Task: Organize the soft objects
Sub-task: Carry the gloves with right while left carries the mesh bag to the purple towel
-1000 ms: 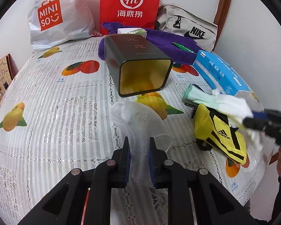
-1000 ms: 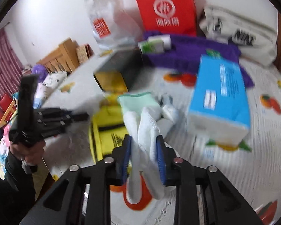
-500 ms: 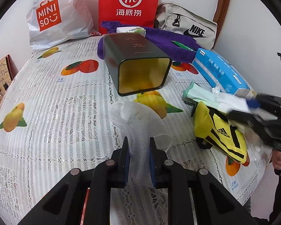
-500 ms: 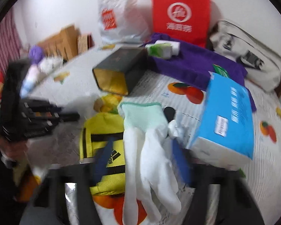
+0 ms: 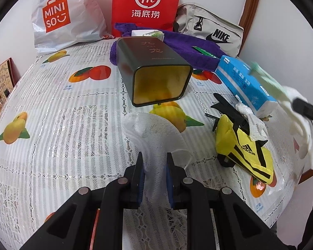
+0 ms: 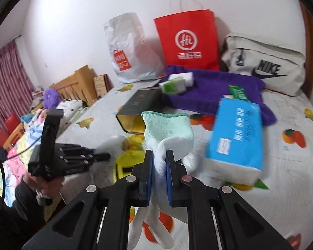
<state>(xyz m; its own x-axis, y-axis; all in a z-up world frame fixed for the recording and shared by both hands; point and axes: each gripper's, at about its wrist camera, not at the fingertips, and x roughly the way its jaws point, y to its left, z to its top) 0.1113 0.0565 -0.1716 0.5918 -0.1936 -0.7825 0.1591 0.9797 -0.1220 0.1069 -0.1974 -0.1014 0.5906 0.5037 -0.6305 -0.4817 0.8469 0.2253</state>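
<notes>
**Both grippers clamped on soft items above the fruit-print table**

We see the right gripper (image 6: 159,162) with its blue pads nearly together, pinching the white knit glove with a mint-green cuff (image 6: 169,131). Cuff stands up just beyond the fingertips; the glove's white fingers hang below the jaws, clear of the table. From the left wrist view this glove (image 5: 281,95) is blurred at far right, in the air.

We see the left gripper (image 5: 154,163) also nearly closed, its pads squeezing the translucent white mesh foam sleeve (image 5: 152,133). The sleeve fans out ahead of the fingertips and rests on the white lace-pattern tablecloth with fruit prints (image 5: 52,125).

Straight ahead of the left fingers, past the sleeve, lies the dark rectangular tin with a gold interior (image 5: 156,77), on its side, mouth toward us. Right of the left fingers: yellow-and-black Adidas fabric pouch (image 5: 244,145), with a crumpled white tissue (image 5: 252,125) on its far end. Beyond that, the blue tissue pack (image 5: 244,83).

Further out behind the tin: purple towel (image 5: 185,45), white Miniso plastic bag (image 5: 62,18), red paper Hi bag (image 5: 146,4), beige Nike bag (image 5: 210,31), all against the wall.

In the right wrist view, a person's hand (image 6: 41,185) left of the right fingers grips the left gripper's handle.
</notes>
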